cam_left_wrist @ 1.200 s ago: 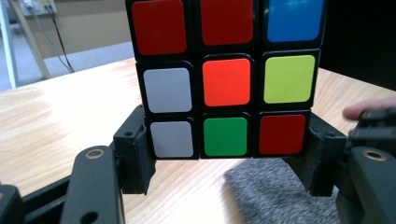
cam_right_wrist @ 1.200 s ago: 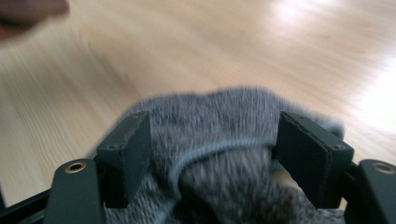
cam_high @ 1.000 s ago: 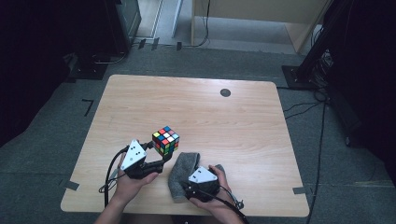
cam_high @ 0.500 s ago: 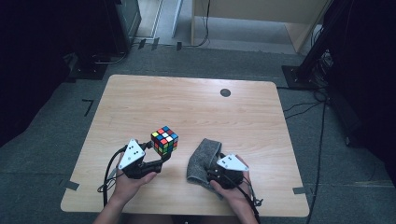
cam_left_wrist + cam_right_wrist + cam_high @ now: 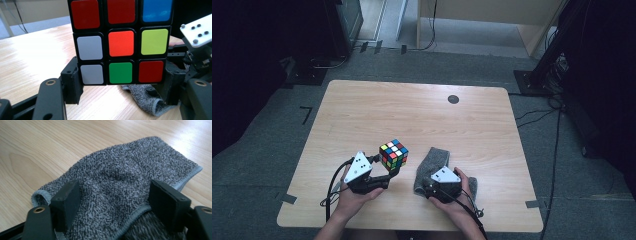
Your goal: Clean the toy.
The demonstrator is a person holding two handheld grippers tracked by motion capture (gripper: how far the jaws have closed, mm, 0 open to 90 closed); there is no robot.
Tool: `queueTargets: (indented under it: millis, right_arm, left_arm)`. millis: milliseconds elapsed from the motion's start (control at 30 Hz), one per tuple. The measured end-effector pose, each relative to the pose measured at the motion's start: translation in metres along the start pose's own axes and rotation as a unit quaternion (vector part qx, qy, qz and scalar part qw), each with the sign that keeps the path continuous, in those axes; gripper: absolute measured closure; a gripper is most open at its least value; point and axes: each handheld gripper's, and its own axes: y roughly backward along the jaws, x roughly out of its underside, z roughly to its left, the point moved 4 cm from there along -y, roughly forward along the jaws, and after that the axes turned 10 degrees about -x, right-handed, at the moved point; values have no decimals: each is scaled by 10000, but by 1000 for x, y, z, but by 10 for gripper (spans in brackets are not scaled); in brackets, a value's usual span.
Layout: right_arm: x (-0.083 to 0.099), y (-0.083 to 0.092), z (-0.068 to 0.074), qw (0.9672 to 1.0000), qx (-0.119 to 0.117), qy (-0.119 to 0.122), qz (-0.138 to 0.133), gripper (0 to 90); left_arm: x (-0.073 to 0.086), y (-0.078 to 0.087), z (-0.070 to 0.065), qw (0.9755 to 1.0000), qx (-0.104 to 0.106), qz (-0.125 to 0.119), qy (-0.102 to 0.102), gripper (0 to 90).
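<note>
The puzzle cube (image 5: pixel 394 154) sits lifted just off the wooden table (image 5: pixel 377 110), a little toward seven o'clock of the tabletop's middle, clamped by its bottom layer between the two black jaws of the left gripper (image 5: pixel 388 171); in the left gripper view the cube (image 5: pixel 120 41) shows a scrambled face of red, blue, white, orange, yellow-green and green stickers. Just beside it, at about three o'clock, lies the grey cloth (image 5: pixel 434 167), folded and rumpled, with the right gripper (image 5: pixel 428 186) over its near end. In the right gripper view the cloth (image 5: pixel 120 187) lies between jaws that stand apart, and they have just been opening, so nothing is pinched there. The main risk, as I judge it, lies in the hold on the cube: the jaws grip only its lowest layer (a layer made to turn), so a push from the cloth could twist that layer or tip the cube out of the grip and onto the table. The cloth could also bunch or slide away if the right gripper closes on its folded edge alone, and the two grippers are near enough to knock together. No brand, label or writing can be read on the cube, the cloth, the grippers or the table.
</note>
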Motion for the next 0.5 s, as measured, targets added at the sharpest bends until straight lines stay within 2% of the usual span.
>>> queueTargets:
  millis: [100, 200, 267, 400, 500]
  right_arm:
    - [4, -2, -2, 9998, 12, -44, 170, 330]
    - [5, -1, -3, 9998, -51, -74, 148, 409]
    - [6, 1, -6, 9999, 2, -95, 115, 523]
    - [8, 4, -11, 9998, 149, -125, 49, 680]
    - [5, 9, -13, 9991, 13, -409, -114, 760]
  left_arm:
    - [0, 0, 0, 10000, 29, -29, 40, 340]
    - [0, 1, 0, 10000, 45, -63, 6, 339]
    - [-1, 2, 0, 10000, 24, -60, -16, 339]
    - [0, 1, -1, 10000, 36, -17, -69, 340]
    - [2, -2, -3, 9998, 9, 55, -186, 341]
